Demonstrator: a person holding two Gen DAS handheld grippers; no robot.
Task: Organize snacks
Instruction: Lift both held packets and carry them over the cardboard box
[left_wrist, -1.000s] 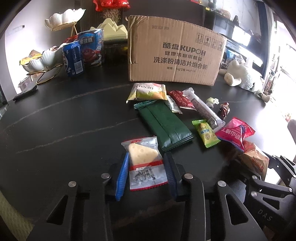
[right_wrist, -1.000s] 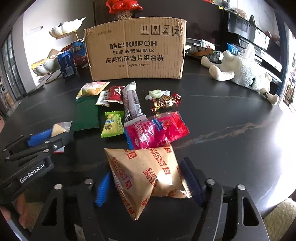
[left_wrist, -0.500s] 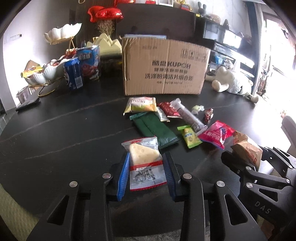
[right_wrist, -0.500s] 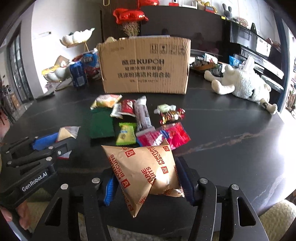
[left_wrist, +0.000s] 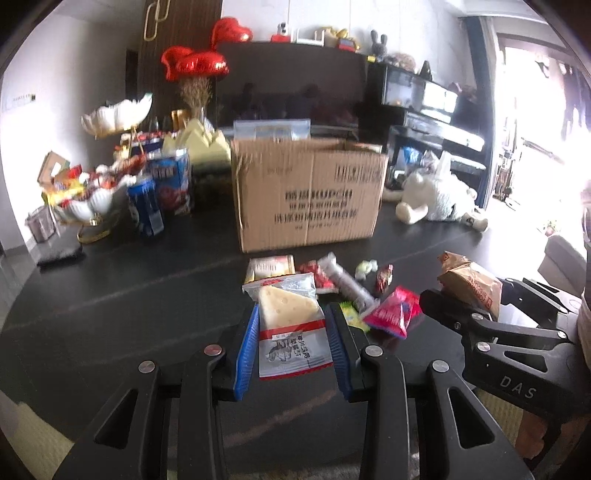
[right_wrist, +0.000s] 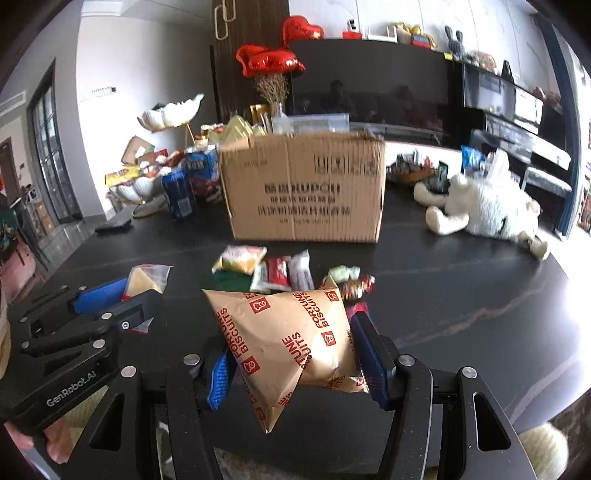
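From the left wrist view, the left tongs pinch a cheese-wedge snack packet between their blue pads, and the packet hangs clear above the dark tabletop. Behind it stands the cardboard box, open at the top, with loose snacks lying just before it. At the right of this view the other tool carries a brown bag.

From the right wrist view, the right tongs are closed on a tan biscuit bag, squeezing its sides; their jaws have just been closing a little on it. The bag is also off the tabletop.

I judge the step as carrying both snacks away from the pile. Next, each must go over the box rim and be let go inside, probably one after the other.
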